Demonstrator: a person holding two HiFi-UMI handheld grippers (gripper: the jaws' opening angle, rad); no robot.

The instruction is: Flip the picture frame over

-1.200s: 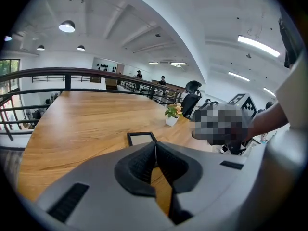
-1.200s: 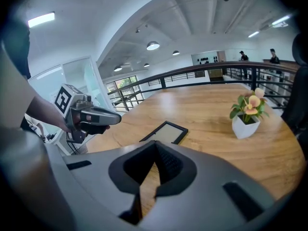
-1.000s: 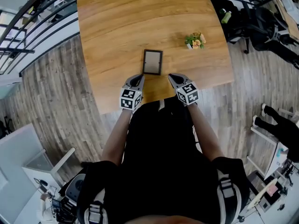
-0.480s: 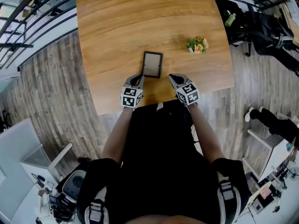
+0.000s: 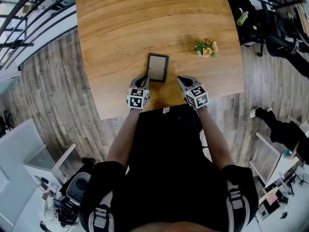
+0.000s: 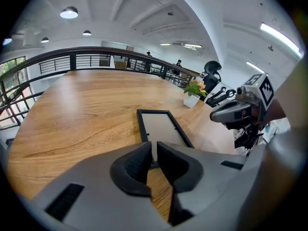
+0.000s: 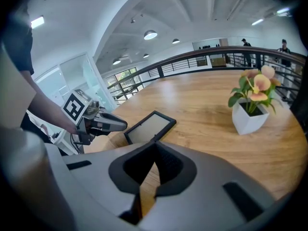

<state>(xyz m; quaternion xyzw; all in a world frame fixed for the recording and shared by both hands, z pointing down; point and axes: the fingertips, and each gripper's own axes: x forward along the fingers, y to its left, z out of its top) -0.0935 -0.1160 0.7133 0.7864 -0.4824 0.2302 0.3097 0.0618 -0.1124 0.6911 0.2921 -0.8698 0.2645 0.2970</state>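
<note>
The picture frame (image 5: 157, 67) is black-rimmed with a pale panel and lies flat on the wooden table (image 5: 120, 33). My left gripper (image 5: 143, 80) sits at the frame's near left corner. In the left gripper view the frame (image 6: 161, 128) stretches away just beyond my left gripper (image 6: 154, 146), whose jaws stand a narrow slit apart, and the frame's near edge shows through the gap. My right gripper (image 5: 182, 80) hovers right of the frame's near edge, apart from it. In its own view my right gripper (image 7: 155, 144) is shut and empty, with the frame (image 7: 149, 127) ahead to the left.
A small white pot of flowers (image 5: 206, 47) stands on the table to the right of the frame, and it also shows as the pot (image 7: 250, 105) in the right gripper view. The table's front edge runs just under both grippers. A dark railing (image 6: 96, 59) lines the far side.
Both grippers moved forward toward the frame. The left one now reaches its near left corner, and its jaws have parted slightly. The right jaws stay closed.
</note>
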